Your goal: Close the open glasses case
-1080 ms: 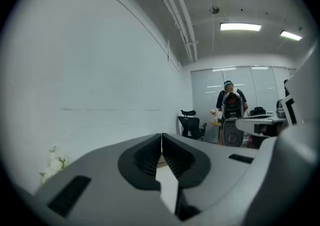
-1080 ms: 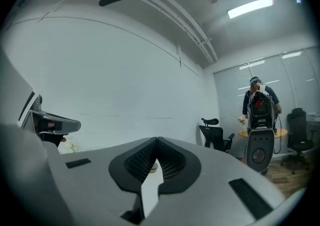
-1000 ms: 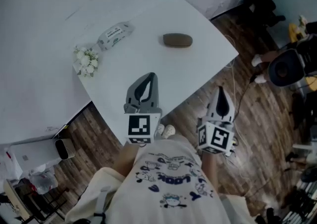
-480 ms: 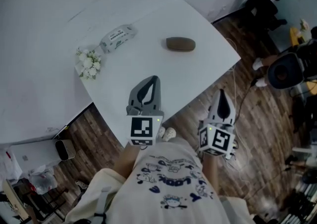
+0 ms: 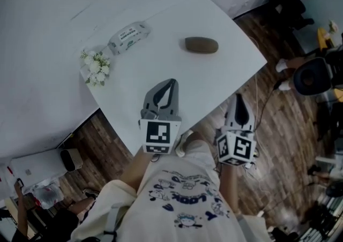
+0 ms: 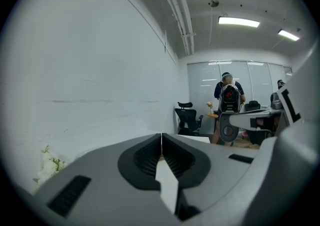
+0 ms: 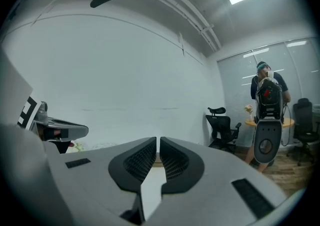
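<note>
A brown oval glasses case lies with its lid down on the far right part of the white table. My left gripper hovers over the table's near edge, well short of the case, its jaws shut with nothing between them. Off the table's right edge, above the wooden floor, my right gripper is also shut and empty. In the left gripper view the left gripper points at the white wall. In the right gripper view the right gripper faces the wall too. Neither gripper view shows the case.
A pack of wipes and a small bunch of white flowers lie on the table's far left. Black office chairs stand beyond the right corner. A person stands far off by a glass wall. Cables trail on the floor.
Both grippers have moved slightly forward and down toward the table, staying shut. The glasses case has not moved on the table.
</note>
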Motion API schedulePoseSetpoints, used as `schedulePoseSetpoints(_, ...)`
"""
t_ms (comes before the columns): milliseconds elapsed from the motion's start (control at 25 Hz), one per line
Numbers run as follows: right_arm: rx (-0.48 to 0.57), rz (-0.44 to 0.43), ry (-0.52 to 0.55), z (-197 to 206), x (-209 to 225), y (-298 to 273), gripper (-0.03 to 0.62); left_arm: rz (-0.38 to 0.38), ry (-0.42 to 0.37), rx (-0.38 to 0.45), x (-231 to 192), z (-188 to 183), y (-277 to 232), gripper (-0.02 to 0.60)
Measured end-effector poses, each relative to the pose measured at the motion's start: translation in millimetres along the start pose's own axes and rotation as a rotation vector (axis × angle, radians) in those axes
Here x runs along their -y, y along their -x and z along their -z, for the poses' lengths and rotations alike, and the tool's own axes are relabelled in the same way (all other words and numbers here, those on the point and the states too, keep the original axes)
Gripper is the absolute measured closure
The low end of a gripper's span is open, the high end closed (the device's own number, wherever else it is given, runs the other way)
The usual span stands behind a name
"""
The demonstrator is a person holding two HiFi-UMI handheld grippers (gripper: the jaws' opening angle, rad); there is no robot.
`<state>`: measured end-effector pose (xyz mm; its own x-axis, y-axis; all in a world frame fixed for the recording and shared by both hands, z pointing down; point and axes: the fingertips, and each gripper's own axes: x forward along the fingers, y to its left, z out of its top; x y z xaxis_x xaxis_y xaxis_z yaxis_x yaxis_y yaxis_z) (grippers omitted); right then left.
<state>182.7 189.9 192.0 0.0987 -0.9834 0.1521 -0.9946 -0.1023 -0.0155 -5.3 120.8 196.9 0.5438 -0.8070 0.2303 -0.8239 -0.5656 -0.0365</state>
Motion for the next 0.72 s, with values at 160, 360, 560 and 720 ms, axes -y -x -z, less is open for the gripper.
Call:
schedulePoseSetpoints(160, -0.041, -0.011, -0.014, 5, -3, -20, 0.591, -0.005, 0.011, -0.028, -10, 7, -16, 0.575)
schedulePoseSetpoints(360, -0.057, -0.090, 0.022, 5, -5, -62, 0.591, -0.034, 0.012, -0.049, -23, 11, -45, 0.575)
schedulePoseSetpoints(560, -0.097, -0.159, 0.029, 15, -2, -118, 0.591, -0.068, 0.027, -0.094, -36, 23, -87, 0.575)
schedulePoseSetpoints(720, -0.152, -0.234, 0.041, 26, 3, -167, 0.589, -0.092, 0.036, -0.143, -41, 33, -124, 0.575)
